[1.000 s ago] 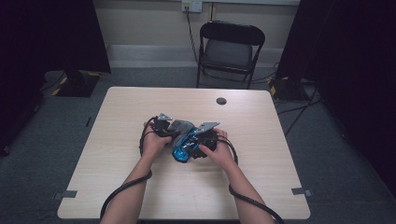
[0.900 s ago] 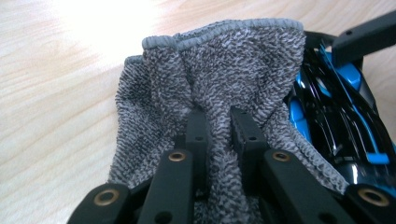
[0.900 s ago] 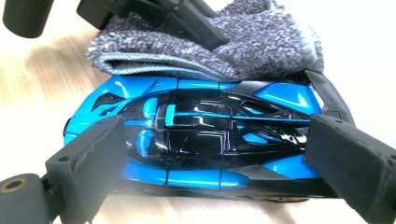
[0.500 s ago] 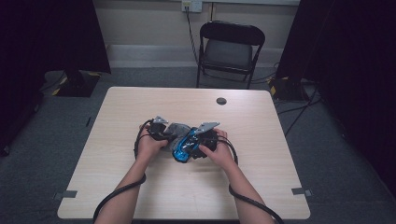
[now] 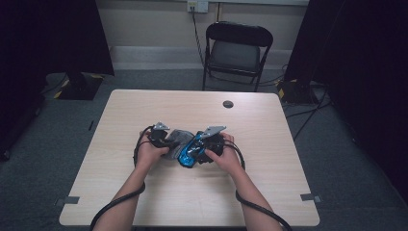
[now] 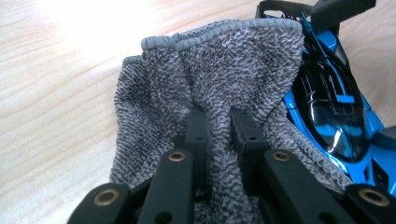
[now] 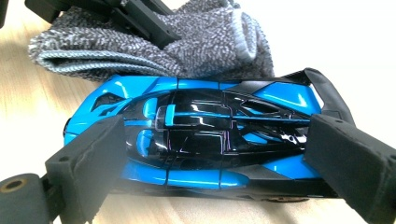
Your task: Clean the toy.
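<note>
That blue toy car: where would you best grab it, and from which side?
Across the blue toy car lengthwise, nose and tail, coming from the side away from the grey cloth. The right gripper already has its jaws there, one at each end; the cloth, pinched by the left gripper, covers the other side.

You sit in lab-like recording room: bare light wooden table (image 5: 144, 192) mid-frame, black folding metal chair (image 5: 236, 53) top centre, grey carpet floor (image 5: 43, 159), dark curtains (image 5: 53, 33) upper left, floor cables (image 5: 308, 113) right.
</note>
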`<state>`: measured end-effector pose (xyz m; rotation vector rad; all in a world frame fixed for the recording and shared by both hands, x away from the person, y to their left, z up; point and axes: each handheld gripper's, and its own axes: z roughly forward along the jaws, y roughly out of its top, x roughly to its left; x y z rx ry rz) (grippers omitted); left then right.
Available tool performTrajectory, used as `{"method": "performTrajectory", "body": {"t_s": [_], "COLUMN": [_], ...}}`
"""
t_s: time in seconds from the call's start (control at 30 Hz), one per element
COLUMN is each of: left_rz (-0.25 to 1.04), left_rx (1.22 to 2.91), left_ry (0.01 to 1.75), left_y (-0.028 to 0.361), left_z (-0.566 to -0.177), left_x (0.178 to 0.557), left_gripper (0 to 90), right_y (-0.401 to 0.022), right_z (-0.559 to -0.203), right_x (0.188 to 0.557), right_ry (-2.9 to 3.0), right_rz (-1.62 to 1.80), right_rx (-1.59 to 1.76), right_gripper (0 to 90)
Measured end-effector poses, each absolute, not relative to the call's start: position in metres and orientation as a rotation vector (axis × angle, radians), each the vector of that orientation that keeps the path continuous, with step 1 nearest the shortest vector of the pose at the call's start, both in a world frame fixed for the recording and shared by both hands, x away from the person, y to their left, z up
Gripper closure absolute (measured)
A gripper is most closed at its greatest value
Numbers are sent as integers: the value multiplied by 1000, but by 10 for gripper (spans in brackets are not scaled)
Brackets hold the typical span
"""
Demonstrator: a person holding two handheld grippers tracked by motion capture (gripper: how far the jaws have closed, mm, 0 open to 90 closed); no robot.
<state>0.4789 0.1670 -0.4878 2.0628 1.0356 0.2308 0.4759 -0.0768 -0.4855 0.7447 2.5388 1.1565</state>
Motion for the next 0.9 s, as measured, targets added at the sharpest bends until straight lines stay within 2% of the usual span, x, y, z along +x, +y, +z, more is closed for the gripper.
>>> {"method": "performTrajectory", "body": {"t_s": [0.9], "left_rz": [204], "left_rx": [2017], "left_ry": [1050], "left_y": [193], "left_z": [-490], "left_x": [444], "left_gripper": [790], "right_y": [-76], "right_z": [-485], "right_x": [476], "right_ry": [2547], "right_rz": [1148], "right_rx": [745], "right_gripper": [53]}}
